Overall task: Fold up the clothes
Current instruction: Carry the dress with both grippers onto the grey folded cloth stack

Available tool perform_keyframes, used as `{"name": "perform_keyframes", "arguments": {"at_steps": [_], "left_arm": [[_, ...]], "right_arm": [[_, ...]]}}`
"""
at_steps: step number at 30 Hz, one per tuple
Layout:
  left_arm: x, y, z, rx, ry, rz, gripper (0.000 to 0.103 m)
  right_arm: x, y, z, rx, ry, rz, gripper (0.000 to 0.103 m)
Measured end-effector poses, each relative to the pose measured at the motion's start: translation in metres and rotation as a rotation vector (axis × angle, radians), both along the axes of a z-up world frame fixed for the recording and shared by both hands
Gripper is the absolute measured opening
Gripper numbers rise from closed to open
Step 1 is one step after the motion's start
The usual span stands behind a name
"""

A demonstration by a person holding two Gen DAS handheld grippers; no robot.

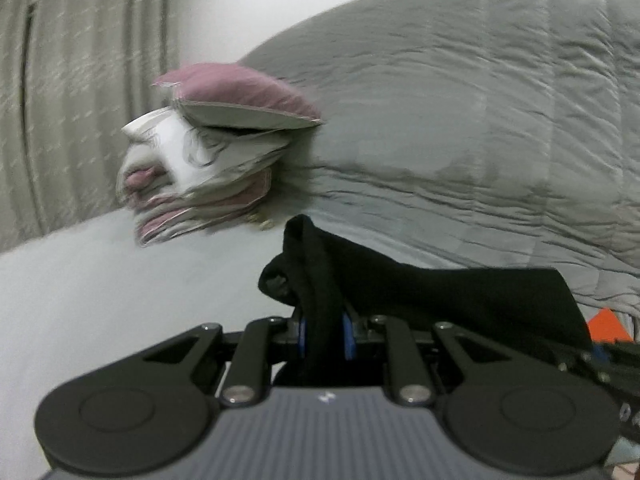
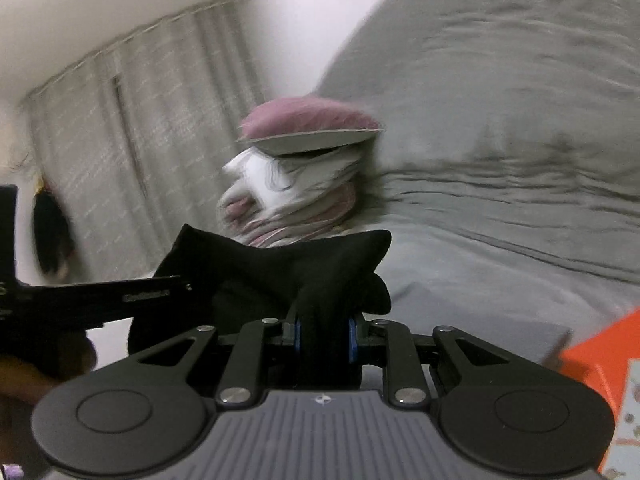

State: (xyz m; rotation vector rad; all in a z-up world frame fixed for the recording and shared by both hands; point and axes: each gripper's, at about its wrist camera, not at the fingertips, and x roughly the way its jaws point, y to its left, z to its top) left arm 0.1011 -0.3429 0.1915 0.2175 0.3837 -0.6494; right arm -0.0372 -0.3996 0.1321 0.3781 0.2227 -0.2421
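Black soft knit garment (image 1: 440, 292) held aloft above the grey bed (image 1: 120, 300), stretched between both claws. Left claw (image 1: 325, 334) clenched on one bunched edge; right claw (image 2: 325, 338) clenched on another. Light, limp, non-slippery fabric. Best gripped at corners or hems.

Grey duvet (image 1: 460, 120), pillows (image 1: 240, 96), curtain (image 1: 80, 80).

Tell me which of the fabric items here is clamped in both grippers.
The black garment: the left gripper and right gripper both pinch it. The pink-and-white pillows sit stacked untouched by the grey duvet.
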Motion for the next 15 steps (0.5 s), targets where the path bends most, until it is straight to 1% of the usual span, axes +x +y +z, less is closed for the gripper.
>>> {"name": "perform_keyframes", "arguments": {"at_steps": [4, 8, 11, 15], "left_arm": [[0.01, -0.045, -0.005, 0.048, 0.006, -0.042, 0.015], [0.02, -0.072, -0.016, 0.095, 0.022, -0.07, 0.015], [0.027, -0.09, -0.025, 0.131, 0.034, -0.089, 0.015], [0.037, -0.113, -0.037, 0.173, 0.052, -0.114, 0.015]], "right_arm": [[-0.006, -0.026, -0.005, 0.098, 0.012, -0.082, 0.021], [-0.008, -0.05, -0.011, 0.193, 0.018, -0.146, 0.021], [-0.007, -0.064, -0.02, 0.27, 0.042, -0.156, 0.021], [-0.006, -0.075, -0.031, 0.34, 0.064, -0.176, 0.02]]}}
